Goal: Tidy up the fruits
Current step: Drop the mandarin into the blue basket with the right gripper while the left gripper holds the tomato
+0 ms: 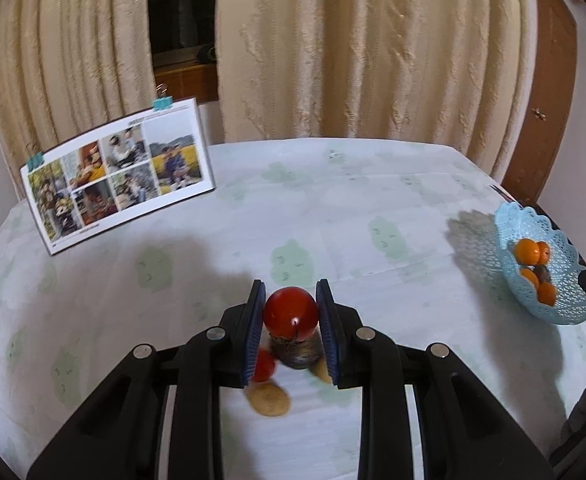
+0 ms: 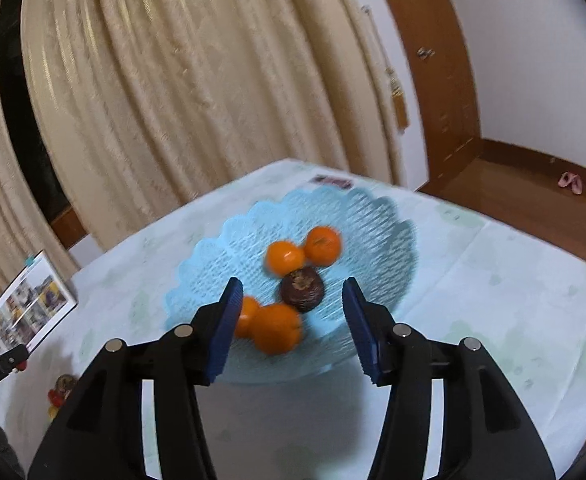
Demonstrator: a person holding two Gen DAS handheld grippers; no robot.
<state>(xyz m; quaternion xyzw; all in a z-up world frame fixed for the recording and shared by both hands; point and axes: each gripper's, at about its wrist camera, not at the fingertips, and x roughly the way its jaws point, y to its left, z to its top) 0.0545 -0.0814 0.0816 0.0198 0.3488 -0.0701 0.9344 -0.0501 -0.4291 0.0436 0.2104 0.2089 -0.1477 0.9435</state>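
Note:
In the left wrist view my left gripper (image 1: 291, 286) is shut on a round red fruit (image 1: 290, 314) held above the table. Under it on the cloth lie a dark brown fruit (image 1: 297, 354), a smaller red fruit (image 1: 263, 366) and a tan oval fruit (image 1: 269, 400). A light blue lace basket (image 1: 533, 216) sits at the right edge with oranges inside. In the right wrist view my right gripper (image 2: 291, 282) hangs open over that basket (image 2: 213, 256), its pads touching nothing. Below it lie several oranges (image 2: 285, 258) and a dark brown fruit (image 2: 302, 291).
A photo board (image 1: 117, 176) held by blue clips leans at the table's back left. Cream curtains (image 1: 353, 60) hang behind the table. A brown wooden door frame (image 2: 433, 60) and floor lie beyond the right edge. The tablecloth (image 1: 333, 208) is pale with green patches.

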